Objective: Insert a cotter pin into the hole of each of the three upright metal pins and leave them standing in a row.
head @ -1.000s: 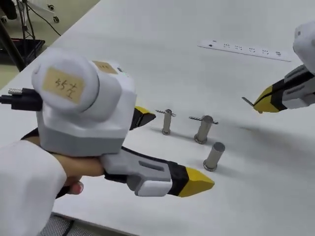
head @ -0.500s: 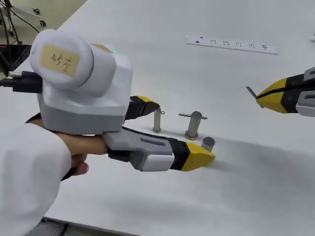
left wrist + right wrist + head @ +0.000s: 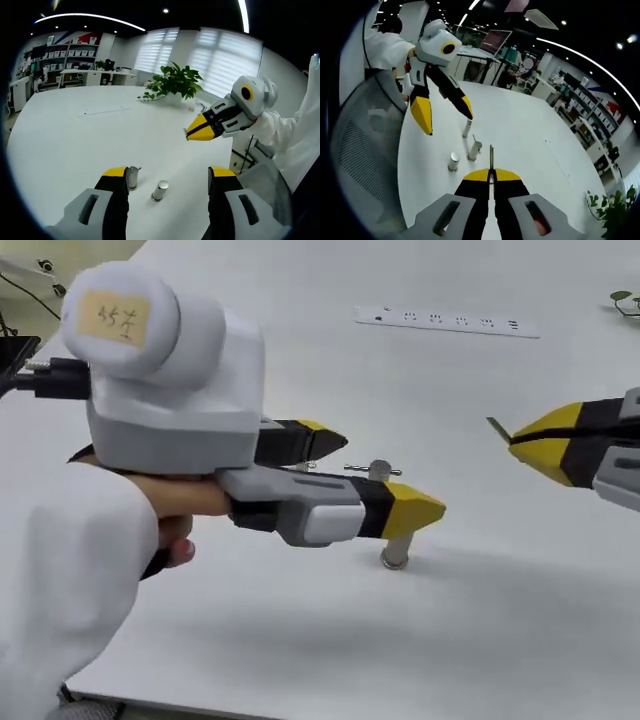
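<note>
White worktop (image 3: pixel 300 350) carries the whole job. In the head view, the left hand-held gripper (image 3: pixel 388 474) reaches across the row with its jaws spread wide and nothing gripped. We judge it is there to bracket and steady the bare pin (image 3: pixel 395 558), whose foot peeks out under the lower jaw. A fitted pin (image 3: pixel 378 470), with a cotter through its head, shows between the jaws. Well apart to the right, the right hand-held gripper (image 3: pixel 512 440) is clamped on a cotter pin (image 3: pixel 497 427) that juts from its tip toward the row, ready for insertion.

The left gripper view gives us what that bulk hides. The bare pin (image 3: pixel 161 191) stands upright between the open jaws, touching neither, and its top is clean. The fitted pin (image 3: pixel 132 177) sits just beside one jaw tip. The right hand-held gripper (image 3: pixel 195 134) hovers beyond and above, its nose angled down at the pins.

The right gripper view looks along closed jaws pinching the cotter pin (image 3: pixel 491 159), which runs straight out in line with them. Here we see the row whole: the bare pin (image 3: pixel 453 162) nearest, the fitted pin (image 3: pixel 475 149) next, the far pin (image 3: pixel 467 128) last. The left hand-held gripper (image 3: pixel 447 119) is splayed above them. We cannot tell which way the bare pin's hole faces; it is too small.
</note>
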Demonstrator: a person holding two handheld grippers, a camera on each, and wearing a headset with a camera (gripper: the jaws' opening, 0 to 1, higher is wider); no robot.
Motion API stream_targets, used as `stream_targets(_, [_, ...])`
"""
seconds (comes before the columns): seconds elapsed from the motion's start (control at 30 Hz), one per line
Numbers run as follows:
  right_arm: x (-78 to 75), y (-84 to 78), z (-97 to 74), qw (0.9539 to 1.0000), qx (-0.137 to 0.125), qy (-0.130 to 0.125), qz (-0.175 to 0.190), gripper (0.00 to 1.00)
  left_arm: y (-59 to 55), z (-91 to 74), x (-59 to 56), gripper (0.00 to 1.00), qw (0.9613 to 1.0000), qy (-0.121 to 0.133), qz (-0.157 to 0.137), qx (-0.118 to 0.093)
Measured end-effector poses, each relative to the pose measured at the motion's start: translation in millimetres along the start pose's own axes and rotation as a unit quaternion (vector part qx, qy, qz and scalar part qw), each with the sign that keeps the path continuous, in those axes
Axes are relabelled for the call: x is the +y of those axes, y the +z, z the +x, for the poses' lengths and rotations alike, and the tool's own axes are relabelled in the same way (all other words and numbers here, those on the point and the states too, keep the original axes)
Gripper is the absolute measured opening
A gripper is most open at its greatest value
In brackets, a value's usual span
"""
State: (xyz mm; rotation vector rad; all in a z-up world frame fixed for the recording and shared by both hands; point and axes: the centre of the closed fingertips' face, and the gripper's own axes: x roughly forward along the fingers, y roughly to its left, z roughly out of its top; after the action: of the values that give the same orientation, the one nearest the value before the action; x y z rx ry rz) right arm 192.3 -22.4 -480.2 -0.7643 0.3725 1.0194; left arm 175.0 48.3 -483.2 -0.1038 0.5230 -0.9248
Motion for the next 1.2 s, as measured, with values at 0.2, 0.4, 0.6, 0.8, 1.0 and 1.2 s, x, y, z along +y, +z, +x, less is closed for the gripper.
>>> stream_targets(0.2, [19.4,2.1,1.2,1.0,0.002,0.001,-0.002,0.0,5.1,7.4,-4.7,0.5,0.9997,-0.025,-0.007,0.0])
stream_targets(0.4, [35.7,-1.2,3.3,1.0,0.004,-0.002,0.006,0.0,0.4,14.4,-17.8,0.4,0.9984,-0.054,-0.006,0.012])
stream_targets(0.6, [47.2,-3.6,5.9,0.9999,0.012,-0.005,-0.002,0.0,-4.8,22.0,-30.6,0.28,0.9959,-0.084,-0.027,0.018])
stream_targets(0.8, [52.9,-3.3,5.6,0.9997,0.019,-0.009,-0.012,0.0,-8.3,28.1,-38.9,0.13,0.9934,-0.103,-0.048,0.018])
stream_targets(1.0, [57.3,-4.4,6.3,0.9996,0.024,-0.003,-0.016,0.0,-16.8,33.6,-45.6,0.08,0.9914,-0.116,-0.052,0.033])
stream_targets(1.2, [60.3,-3.9,6.4,0.9996,0.025,0.001,-0.016,0.0,-19.9,36.2,-49.2,0.04,0.99,-0.123,-0.057,0.038])
